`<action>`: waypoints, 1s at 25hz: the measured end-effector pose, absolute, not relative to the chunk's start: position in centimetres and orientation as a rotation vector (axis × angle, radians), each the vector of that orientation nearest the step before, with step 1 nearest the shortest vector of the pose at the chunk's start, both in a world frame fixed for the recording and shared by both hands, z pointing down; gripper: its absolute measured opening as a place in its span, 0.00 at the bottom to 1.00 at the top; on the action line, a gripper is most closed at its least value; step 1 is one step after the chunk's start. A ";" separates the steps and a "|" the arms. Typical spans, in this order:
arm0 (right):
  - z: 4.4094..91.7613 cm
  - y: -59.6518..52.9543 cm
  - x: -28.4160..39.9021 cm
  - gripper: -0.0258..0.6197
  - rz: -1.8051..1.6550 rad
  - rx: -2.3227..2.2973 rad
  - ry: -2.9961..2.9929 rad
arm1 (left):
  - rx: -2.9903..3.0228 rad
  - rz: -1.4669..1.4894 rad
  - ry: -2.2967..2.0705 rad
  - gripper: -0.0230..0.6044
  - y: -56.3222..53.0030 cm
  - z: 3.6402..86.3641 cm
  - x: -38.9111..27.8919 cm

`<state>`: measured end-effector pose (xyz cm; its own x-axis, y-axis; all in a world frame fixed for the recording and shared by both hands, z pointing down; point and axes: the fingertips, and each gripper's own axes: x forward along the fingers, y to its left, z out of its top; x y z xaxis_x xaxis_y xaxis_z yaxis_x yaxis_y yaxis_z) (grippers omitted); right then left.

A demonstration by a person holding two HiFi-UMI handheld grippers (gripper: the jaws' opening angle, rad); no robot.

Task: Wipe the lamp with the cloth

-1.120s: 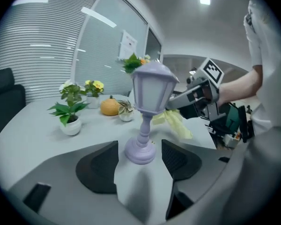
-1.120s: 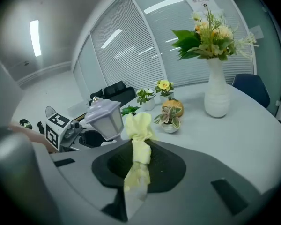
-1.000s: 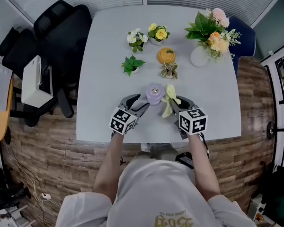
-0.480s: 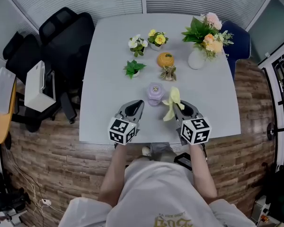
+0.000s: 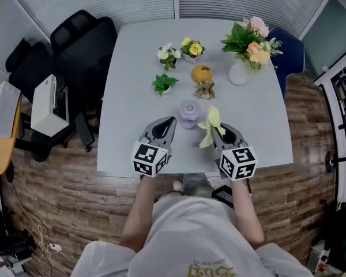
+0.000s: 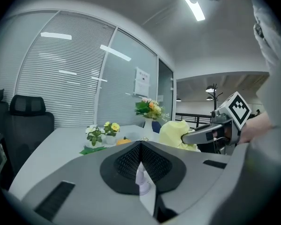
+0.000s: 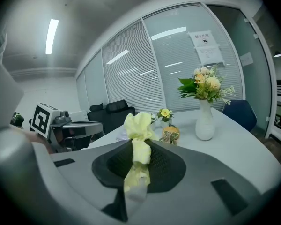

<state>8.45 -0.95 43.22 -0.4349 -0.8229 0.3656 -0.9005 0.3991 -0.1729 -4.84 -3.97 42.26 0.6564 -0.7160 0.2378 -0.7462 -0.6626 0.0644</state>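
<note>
Left gripper point(image 5: 169, 122), near left: jaws just closed, meeting on nothing. Right gripper point(image 5: 220, 133), near right: jaws clamped on the yellow cloth point(image 5: 211, 122). Lamp point(image 5: 189, 114) stands on the table point(image 5: 127, 91) between their tips, untouched.

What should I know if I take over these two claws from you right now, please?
Left claw: has just closed, shut, with nothing in it, to the near left of the lamp.
Right claw: shut on the yellow cloth, which sticks up out of it.
Lamp: small, purple, upright on the table just ahead of both claws; neither claw touches it.
Done: the cloth is in hand. Any wiping so far cannot be told.
Left: bring the cloth to the lamp and wipe it, probably steadying it with the left claw.
</note>
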 end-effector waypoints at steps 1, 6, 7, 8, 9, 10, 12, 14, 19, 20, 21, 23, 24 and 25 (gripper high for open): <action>43.2 -0.9 8.5 0.15 0.507 1.526 -2.435 | 2.717 0.285 -1.210 0.04 -4.0 42.1 -4.8; 43.1 -0.9 8.4 0.15 0.501 1.516 -2.441 | 2.714 0.280 -1.213 0.04 -4.1 42.2 -4.8; 43.2 -0.9 8.3 0.15 0.501 1.514 -2.440 | 2.713 0.281 -1.213 0.04 -4.1 42.3 -4.8; 43.2 -0.9 8.3 0.15 0.501 1.513 -2.438 | 2.712 0.282 -1.213 0.04 -4.1 42.3 -4.8; 43.3 -0.9 8.3 0.15 0.502 1.512 -2.437 | 2.711 0.281 -1.212 0.04 -4.1 42.3 -4.9; 43.3 -0.9 8.2 0.15 0.503 1.511 -2.434 | 2.711 0.279 -1.212 0.04 -4.1 42.3 -4.9; 43.4 -0.9 8.2 0.15 0.504 1.512 -2.429 | 2.711 0.275 -1.213 0.04 -4.1 42.3 -5.0; 43.4 -0.8 8.2 0.15 0.499 1.510 -2.424 | 2.714 0.272 -1.215 0.04 -4.1 42.2 -5.1; 43.4 -0.9 8.0 0.15 0.493 1.506 -2.425 | 2.720 0.270 -1.216 0.04 -4.2 42.1 -5.1; 43.4 -0.9 8.1 0.15 0.493 1.506 -2.425 | 2.719 0.270 -1.216 0.04 -4.2 42.2 -5.1; 43.4 -0.9 8.1 0.15 0.494 1.507 -2.425 | 2.719 0.270 -1.215 0.04 -4.2 42.2 -5.1; 43.3 -0.9 8.2 0.15 0.493 1.509 -2.425 | 2.721 0.269 -1.215 0.04 -4.1 42.1 -5.1; 43.2 -0.9 8.2 0.15 0.492 1.509 -2.426 | 2.722 0.270 -1.216 0.04 -4.1 42.1 -5.2; 43.2 -0.8 8.2 0.15 0.491 1.508 -2.427 | 2.722 0.270 -1.218 0.04 -4.1 42.1 -5.2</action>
<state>8.22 -0.80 43.21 -0.4374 -0.8176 0.3745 -0.8989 0.4100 -0.1547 -5.23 -4.06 42.06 0.6546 -0.7223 0.2230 -0.7488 -0.6600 0.0604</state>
